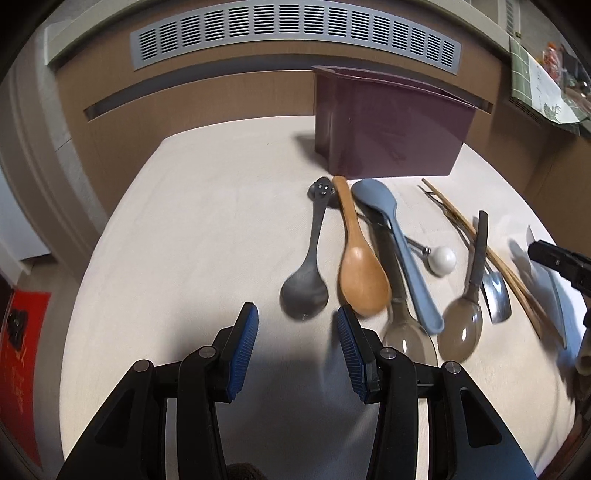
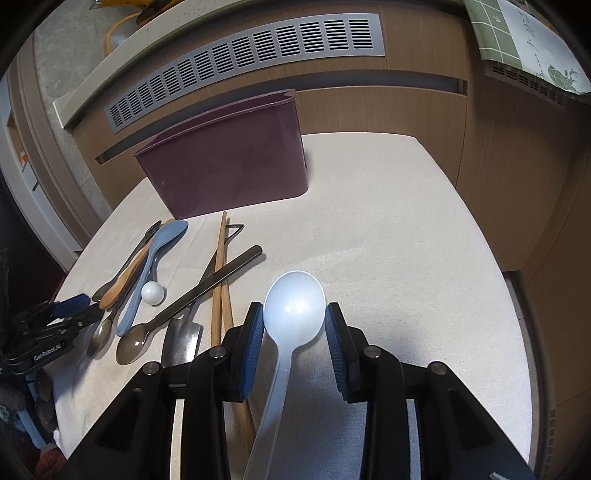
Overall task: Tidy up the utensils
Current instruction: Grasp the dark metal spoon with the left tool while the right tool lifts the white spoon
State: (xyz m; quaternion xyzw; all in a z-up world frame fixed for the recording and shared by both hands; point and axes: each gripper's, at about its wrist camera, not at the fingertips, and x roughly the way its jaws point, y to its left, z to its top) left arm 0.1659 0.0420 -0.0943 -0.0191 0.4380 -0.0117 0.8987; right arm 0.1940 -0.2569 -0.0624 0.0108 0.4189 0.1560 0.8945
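Observation:
Several utensils lie on the white table in front of a maroon bin (image 1: pixel 391 125). In the left wrist view my left gripper (image 1: pixel 297 319) is open and empty, just in front of a dark grey spoon (image 1: pixel 306 284) and a wooden spoon (image 1: pixel 360 273). A blue spatula (image 1: pixel 402 254), two clear brown spoons (image 1: pixel 461 321), a white ball-ended tool (image 1: pixel 441 260) and chopsticks (image 1: pixel 491 254) lie to the right. In the right wrist view my right gripper (image 2: pixel 294 325) is open with a white plastic spoon (image 2: pixel 293 310) lying between its fingers; the bin (image 2: pixel 229 166) stands behind.
A wood cabinet with a grey vent grille (image 1: pixel 295 33) backs the table. The table's cloth (image 1: pixel 207 206) spreads left of the utensils. The other gripper shows at the right edge of the left wrist view (image 1: pixel 561 266) and at the left of the right wrist view (image 2: pixel 48 328).

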